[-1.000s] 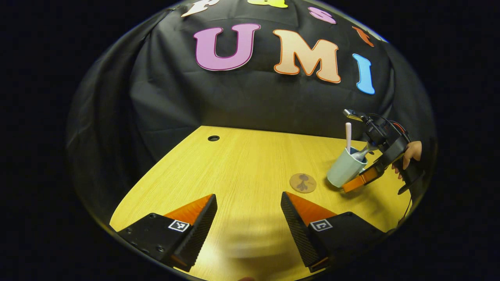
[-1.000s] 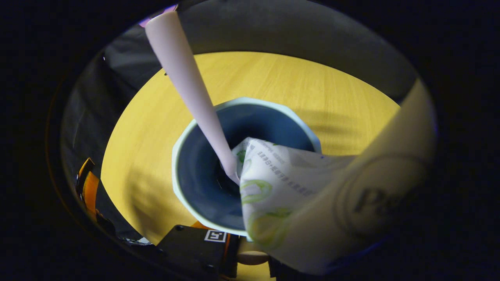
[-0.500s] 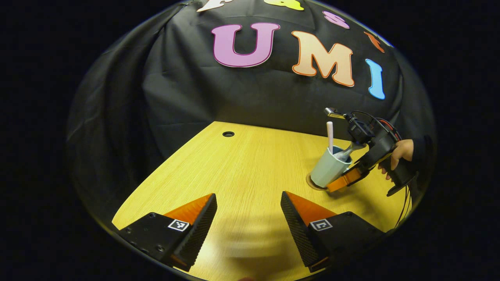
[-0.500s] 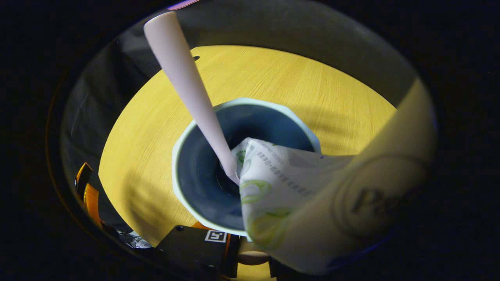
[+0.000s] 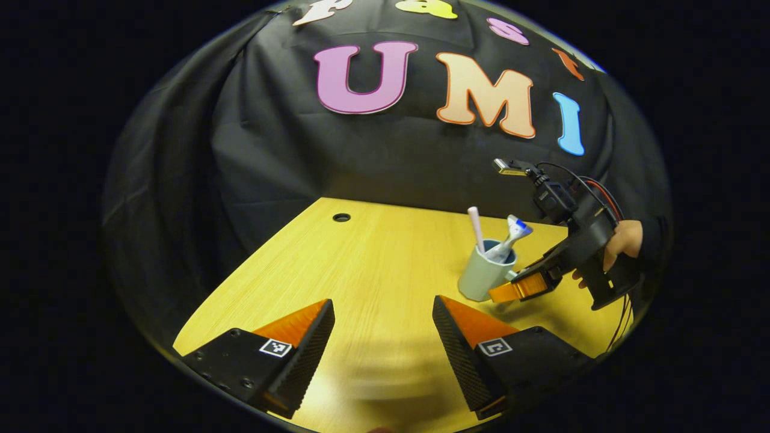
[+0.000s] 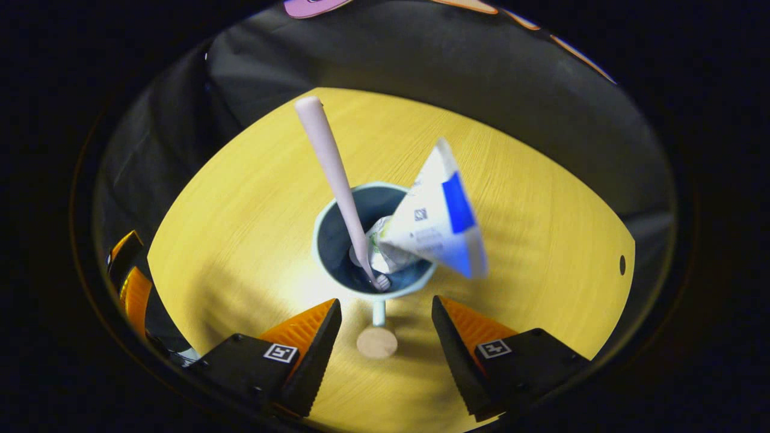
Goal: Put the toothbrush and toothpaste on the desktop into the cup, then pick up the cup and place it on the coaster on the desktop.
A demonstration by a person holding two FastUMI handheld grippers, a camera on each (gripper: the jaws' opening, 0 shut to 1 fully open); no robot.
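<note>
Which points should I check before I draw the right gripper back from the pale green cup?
1. Pink plastic toothbrush inside the pale green cup: ok.
2. White and blue toothpaste tube inside the cup: ok.
3. Cup upright on the yellow wooden desktop: ok.
4. Right gripper open, fingers clear of the cup: ok.
5. Cup centred on the coaster: cannot tell, its base hides what lies beneath.
6. Left gripper open, apart from the cup: ok.
</note>
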